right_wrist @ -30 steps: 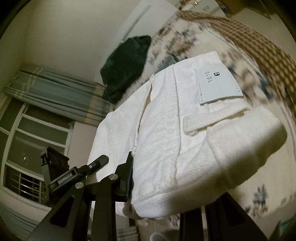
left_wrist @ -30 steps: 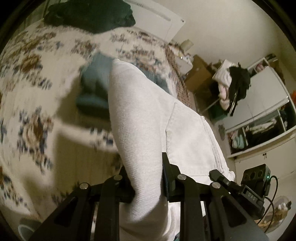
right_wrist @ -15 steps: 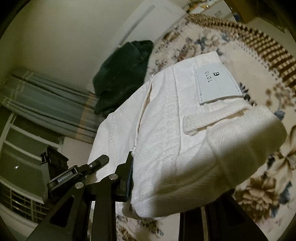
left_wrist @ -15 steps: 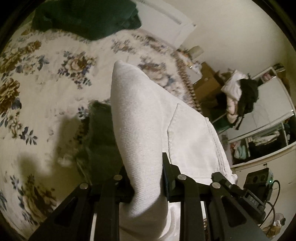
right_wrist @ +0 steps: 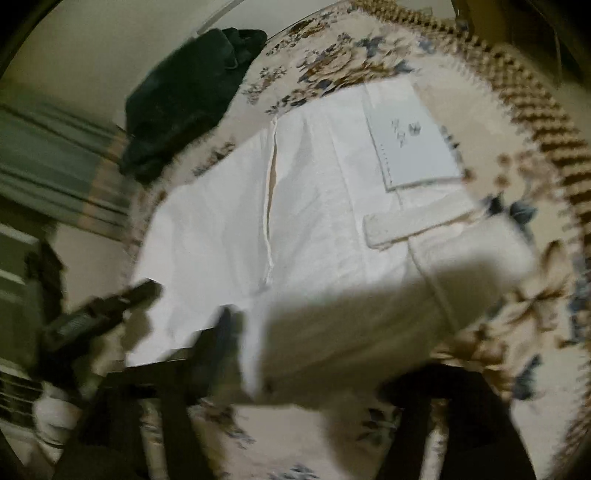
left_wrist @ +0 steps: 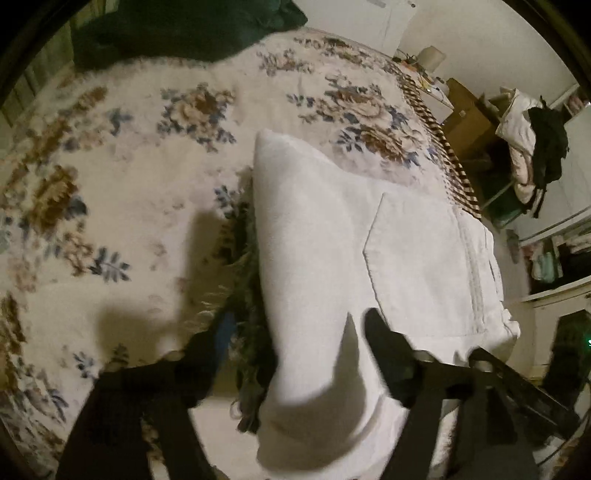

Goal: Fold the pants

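Note:
The white pants [left_wrist: 369,258] lie folded on the floral bedspread [left_wrist: 129,166], back pocket up. In the right wrist view the pants [right_wrist: 295,221] show a belt loop and a white label [right_wrist: 410,133]. My left gripper [left_wrist: 295,339] is open, its fingers [left_wrist: 391,350] spread to either side of the near folded edge. My right gripper [right_wrist: 325,354] is open too, fingers wide apart at the waistband end; the cloth rests on the bed between them. Both views are motion-blurred.
A dark green garment [left_wrist: 177,29] lies at the far end of the bed, also in the right wrist view [right_wrist: 184,96]. The bed's checked edge [left_wrist: 443,147] runs on the right, with shelves and hanging clothes [left_wrist: 535,155] beyond. Curtains [right_wrist: 48,162] hang left.
Both grippers were shut on the pants and held them up; now both have opened and the pants lie flat on the bed. The grippers are pulling back slightly.

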A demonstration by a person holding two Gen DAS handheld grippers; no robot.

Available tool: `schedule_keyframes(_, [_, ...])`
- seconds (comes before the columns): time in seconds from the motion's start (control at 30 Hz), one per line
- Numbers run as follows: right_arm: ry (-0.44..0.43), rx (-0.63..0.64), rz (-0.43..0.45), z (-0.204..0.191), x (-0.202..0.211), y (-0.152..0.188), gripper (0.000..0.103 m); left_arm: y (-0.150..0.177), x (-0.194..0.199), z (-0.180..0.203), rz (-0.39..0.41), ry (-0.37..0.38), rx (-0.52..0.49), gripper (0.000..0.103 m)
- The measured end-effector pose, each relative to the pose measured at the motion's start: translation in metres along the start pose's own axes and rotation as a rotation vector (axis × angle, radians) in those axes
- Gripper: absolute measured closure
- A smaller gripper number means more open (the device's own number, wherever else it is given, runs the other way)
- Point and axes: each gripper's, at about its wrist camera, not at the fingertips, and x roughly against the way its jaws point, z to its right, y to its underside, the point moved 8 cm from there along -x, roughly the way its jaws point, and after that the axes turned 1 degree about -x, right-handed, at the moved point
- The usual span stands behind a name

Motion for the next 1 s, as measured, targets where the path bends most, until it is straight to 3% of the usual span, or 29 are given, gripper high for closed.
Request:
schedule_keyframes(0.17, [0.156,0.029,0.085,0.002,0.043,-0.003,0.009,0.0,0.021,0.008,0.046,-0.11,-0.056,0.01])
schedule_keyframes(0.3, [0.344,0.087,0.183,-0.006,0.089,-0.007,0.0,0.004,0.042,0.022,0.085,-0.175,-0.091,0.01])
schedule_keyframes(0.4, [0.423,0.128,0.233,-0.013,0.118,-0.008,0.0,0.01,0.061,0.037,0.112,-0.195,-0.1,0.01])
schedule_keyframes(0.57, [0.421,0.146,0.27,-0.025,0.172,-0.001,0.0,0.025,0.104,0.062,0.162,-0.205,-0.102,0.01])
schedule_keyframes(1.0, [0.375,0.252,0.387,-0.087,0.349,0.081,0.0,0.091,0.256,0.113,0.332,-0.222,-0.077,0.01])
